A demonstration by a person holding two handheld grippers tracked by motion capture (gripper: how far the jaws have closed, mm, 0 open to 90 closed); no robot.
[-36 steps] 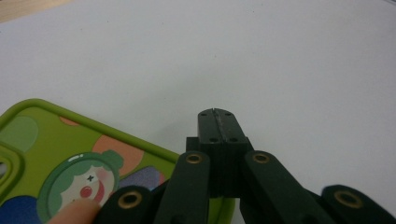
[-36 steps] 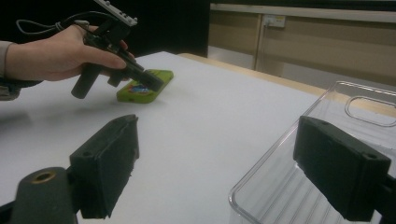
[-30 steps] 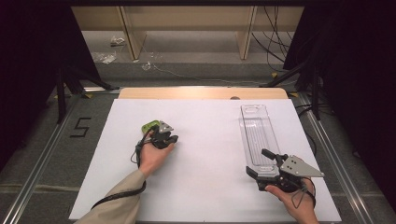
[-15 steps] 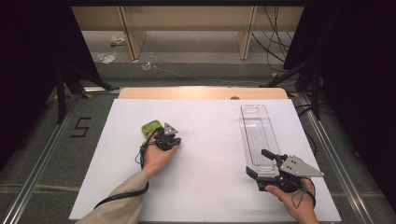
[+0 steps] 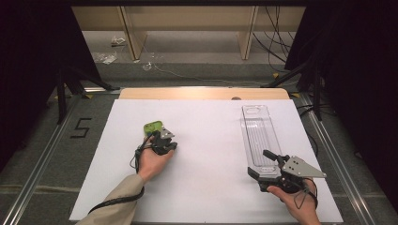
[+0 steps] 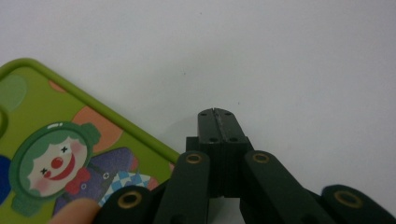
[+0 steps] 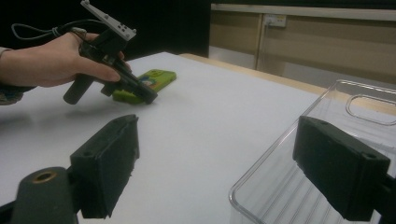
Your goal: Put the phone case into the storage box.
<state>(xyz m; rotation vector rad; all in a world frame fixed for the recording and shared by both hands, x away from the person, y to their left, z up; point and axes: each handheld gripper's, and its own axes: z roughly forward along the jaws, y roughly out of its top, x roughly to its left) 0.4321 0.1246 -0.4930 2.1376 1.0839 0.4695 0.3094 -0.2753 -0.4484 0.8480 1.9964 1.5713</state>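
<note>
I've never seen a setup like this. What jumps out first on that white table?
The bright green card with a cartoon clown, lying left of centre, where the left gripper rests its shut jaws on the table just beside it. On the right lies a long clear plastic tray, with the right gripper open across its near end.

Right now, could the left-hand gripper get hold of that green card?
Probably yes. The left gripper sits right beside the green card with nothing between them, but its jaws are shut on nothing, so they would have to open first.
</note>
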